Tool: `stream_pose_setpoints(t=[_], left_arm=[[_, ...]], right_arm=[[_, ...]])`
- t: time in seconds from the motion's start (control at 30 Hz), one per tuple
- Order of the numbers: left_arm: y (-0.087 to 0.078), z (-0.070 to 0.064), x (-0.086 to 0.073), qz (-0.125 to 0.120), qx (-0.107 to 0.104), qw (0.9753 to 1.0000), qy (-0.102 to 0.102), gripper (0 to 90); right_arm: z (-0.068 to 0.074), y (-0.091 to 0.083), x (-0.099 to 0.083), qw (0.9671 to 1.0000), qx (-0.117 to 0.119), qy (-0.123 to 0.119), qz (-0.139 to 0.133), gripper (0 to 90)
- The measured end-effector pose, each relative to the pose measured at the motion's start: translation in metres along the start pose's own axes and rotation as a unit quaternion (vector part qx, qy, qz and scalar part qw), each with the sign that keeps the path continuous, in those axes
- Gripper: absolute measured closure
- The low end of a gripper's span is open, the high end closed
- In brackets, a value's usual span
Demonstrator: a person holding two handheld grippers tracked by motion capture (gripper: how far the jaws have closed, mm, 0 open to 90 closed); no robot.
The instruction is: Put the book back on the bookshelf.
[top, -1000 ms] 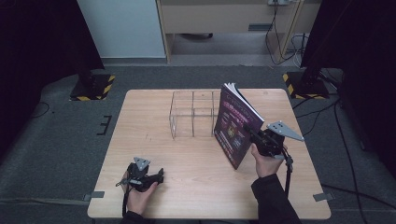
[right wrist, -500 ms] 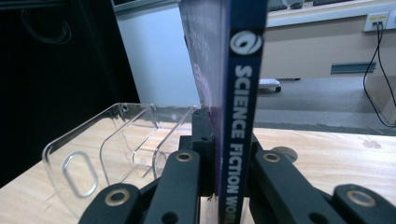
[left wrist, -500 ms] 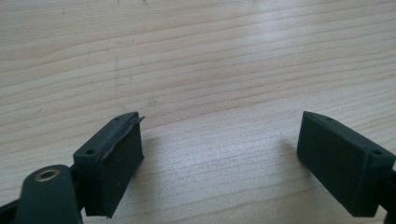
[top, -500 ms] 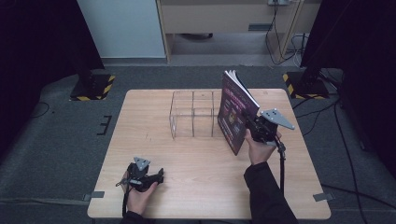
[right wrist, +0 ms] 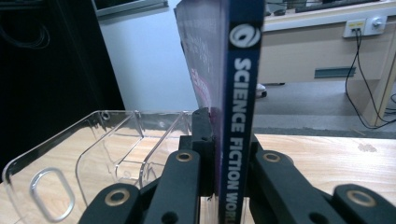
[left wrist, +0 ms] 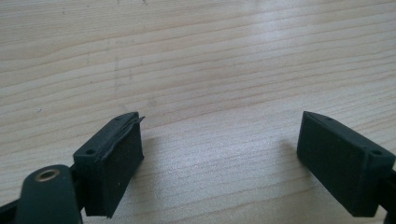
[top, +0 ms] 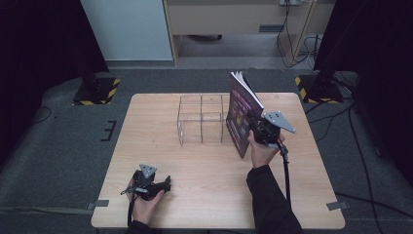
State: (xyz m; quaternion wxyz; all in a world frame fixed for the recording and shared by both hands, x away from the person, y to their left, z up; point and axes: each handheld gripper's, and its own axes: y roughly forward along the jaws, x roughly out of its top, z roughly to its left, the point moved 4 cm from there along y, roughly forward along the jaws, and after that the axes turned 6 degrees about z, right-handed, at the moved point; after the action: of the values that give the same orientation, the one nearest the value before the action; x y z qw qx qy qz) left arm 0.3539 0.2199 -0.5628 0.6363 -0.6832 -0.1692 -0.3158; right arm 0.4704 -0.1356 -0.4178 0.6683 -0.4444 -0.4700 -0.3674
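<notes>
A purple science fiction book stands upright, lifted just right of a clear acrylic divider rack at the table's middle back. My right gripper is shut on the book's spine edge; in the right gripper view the dark blue spine runs up between the jaws, with the rack to its left. My left gripper rests near the table's front left, held by a hand, open with nothing between its pads; bare wood lies between them.
The wooden table has open room on its left and front. Beyond it are a grey floor, a wooden cabinet, a white panel, cables at the right and black stands with yellow-striped feet.
My right gripper has carried the book up and toward the rack, turning it more upright. The left gripper has stayed put.
</notes>
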Motion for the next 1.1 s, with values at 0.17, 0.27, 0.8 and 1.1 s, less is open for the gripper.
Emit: stream_pose_setpoints(t=[0.17, 0.27, 0.8, 1.1], left_arm=[[0.0, 0.0, 0.0, 0.0, 0.0, 1.0, 0.0, 13.3], [0.0, 0.0, 0.0, 0.0, 0.0, 1.0, 0.0, 13.3], [0.0, 0.0, 0.0, 0.0, 0.0, 1.0, 0.0, 13.3], [0.0, 0.0, 0.0, 0.0, 0.0, 1.0, 0.0, 13.3]], right_arm=[[-0.0007, 0.0049, -0.0007, 0.9999, -0.006, 0.009, -0.008, 84.4], [0.0, 0.0062, -0.0014, 0.9997, -0.015, 0.009, -0.014, 84.4], [0.0056, 0.0059, -0.0061, 0.9996, -0.028, -0.004, 0.003, 80.8], [0.0054, 0.0079, -0.0053, 0.9996, -0.025, -0.005, 0.015, 72.3]])
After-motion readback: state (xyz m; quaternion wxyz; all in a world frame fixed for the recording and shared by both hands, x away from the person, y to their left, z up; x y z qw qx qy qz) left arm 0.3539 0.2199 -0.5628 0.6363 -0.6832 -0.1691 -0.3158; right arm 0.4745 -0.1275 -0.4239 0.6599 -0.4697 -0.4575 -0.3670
